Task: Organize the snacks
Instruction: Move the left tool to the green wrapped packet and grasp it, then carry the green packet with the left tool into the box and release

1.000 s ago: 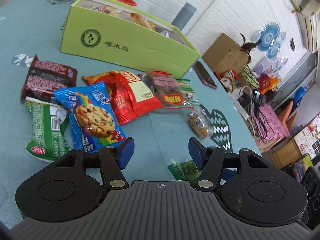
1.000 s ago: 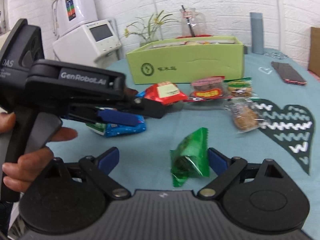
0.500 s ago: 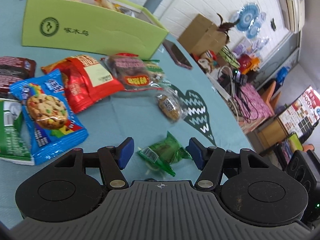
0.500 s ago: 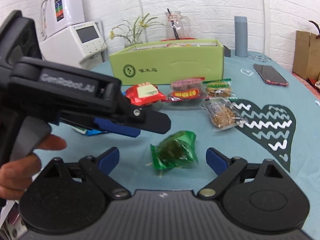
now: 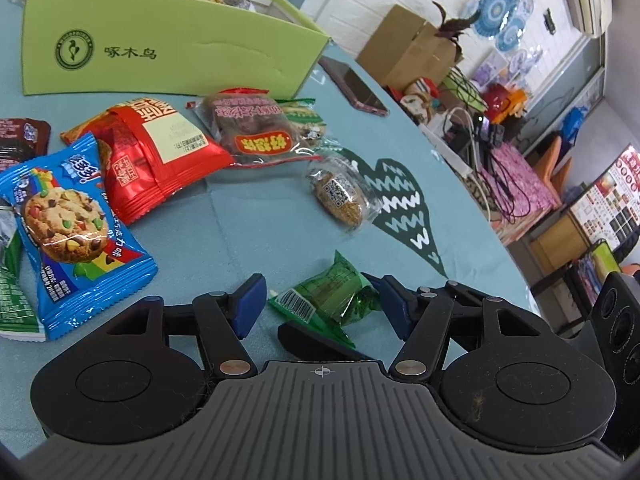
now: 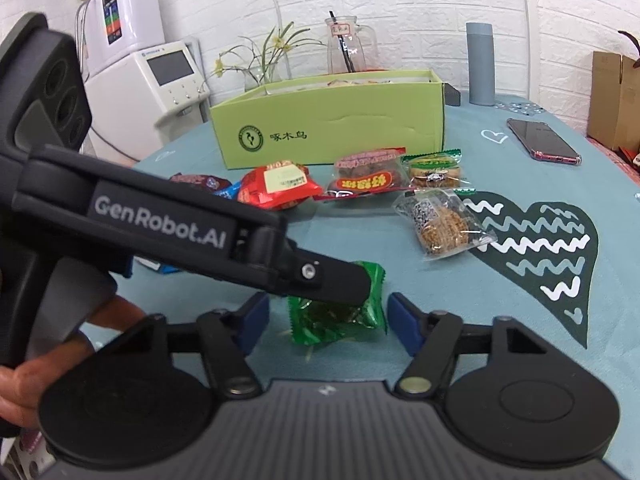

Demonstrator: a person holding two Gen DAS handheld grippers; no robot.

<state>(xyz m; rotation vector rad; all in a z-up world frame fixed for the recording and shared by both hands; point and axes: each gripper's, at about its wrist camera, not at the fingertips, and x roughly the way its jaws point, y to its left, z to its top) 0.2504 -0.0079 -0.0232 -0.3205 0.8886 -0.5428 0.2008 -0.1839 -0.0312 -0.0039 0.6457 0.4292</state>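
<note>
A small green wrapped snack (image 5: 332, 300) lies on the teal tablecloth between the open fingers of both grippers. My left gripper (image 5: 320, 306) is open around it; it crosses the right wrist view from the left and partly hides the snack (image 6: 340, 316). My right gripper (image 6: 326, 320) is open, with the snack between its blue pads. Other snacks lie beyond: a blue cookie pack (image 5: 68, 232), a red pack (image 5: 148, 152), a brown clear-wrapped cake (image 5: 256, 128), a round sesame cookie (image 5: 340, 196). The green box (image 5: 160, 48) with snacks inside stands at the back.
A phone (image 6: 544, 140) lies on the table at the right. A grey bottle (image 6: 480, 64), a glass jug (image 6: 348, 46) and a plant stand behind the box. The table edge (image 5: 480, 216) runs along the right, with clutter on the floor beyond.
Both grippers have closed in on the green snack from either side. The left gripper swung right and now overlaps the snack in the right wrist view.
</note>
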